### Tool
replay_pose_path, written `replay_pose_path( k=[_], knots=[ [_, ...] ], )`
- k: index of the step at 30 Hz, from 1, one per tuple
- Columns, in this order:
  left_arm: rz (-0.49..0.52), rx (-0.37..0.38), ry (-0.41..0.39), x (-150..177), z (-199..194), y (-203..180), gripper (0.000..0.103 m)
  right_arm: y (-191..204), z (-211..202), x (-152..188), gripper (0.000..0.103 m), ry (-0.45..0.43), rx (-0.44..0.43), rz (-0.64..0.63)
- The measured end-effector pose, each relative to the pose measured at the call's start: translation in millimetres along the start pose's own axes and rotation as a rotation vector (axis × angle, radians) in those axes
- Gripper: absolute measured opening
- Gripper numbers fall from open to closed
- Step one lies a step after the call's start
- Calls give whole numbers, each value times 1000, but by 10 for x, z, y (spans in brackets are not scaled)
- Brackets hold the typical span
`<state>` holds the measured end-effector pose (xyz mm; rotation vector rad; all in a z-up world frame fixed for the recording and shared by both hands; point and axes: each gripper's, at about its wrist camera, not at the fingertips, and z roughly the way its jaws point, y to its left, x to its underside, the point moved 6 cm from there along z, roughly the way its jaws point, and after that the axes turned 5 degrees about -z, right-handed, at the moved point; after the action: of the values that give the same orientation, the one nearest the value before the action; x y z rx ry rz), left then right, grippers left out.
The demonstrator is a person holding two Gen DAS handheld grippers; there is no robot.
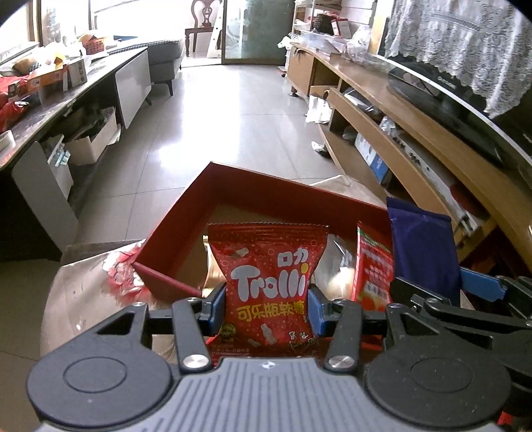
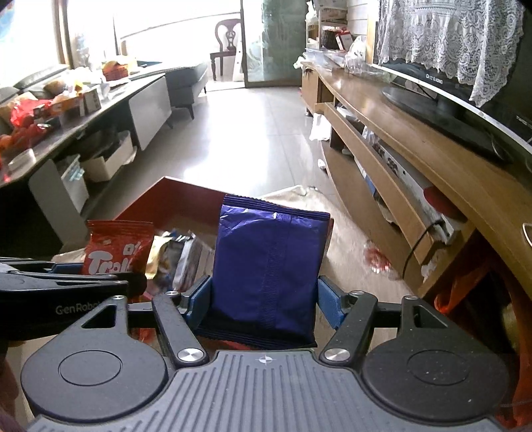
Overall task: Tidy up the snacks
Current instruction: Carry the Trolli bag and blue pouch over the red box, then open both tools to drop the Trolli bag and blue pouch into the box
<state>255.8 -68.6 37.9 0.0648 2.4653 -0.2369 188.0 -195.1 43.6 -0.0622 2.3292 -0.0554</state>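
Daylight from the windows (image 2: pixel 159 30) far ahead of both grippers blows out white, glares off the floor tiles (image 1: pixel 212 109), while fisheye edges bend and darken.

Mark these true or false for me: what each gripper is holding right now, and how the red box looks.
1. The left gripper pinches a red Trolli packet. True.
2. The right gripper is empty. False: it grips a blue packet.
3. The red box is lidded. False: it is open-topped, with packets inside.
4. Both packets are held upright. True.
5. The blue packet lies in the box. False: it is held in the jaws.
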Motion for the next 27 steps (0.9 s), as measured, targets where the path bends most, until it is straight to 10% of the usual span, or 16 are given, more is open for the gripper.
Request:
replay_pose_path(
  k=[27],
  knots=[
    [38, -110, 40, -255, 854, 105, 51, 69, 934, -170, 74, 109, -40, 13]
  ],
)
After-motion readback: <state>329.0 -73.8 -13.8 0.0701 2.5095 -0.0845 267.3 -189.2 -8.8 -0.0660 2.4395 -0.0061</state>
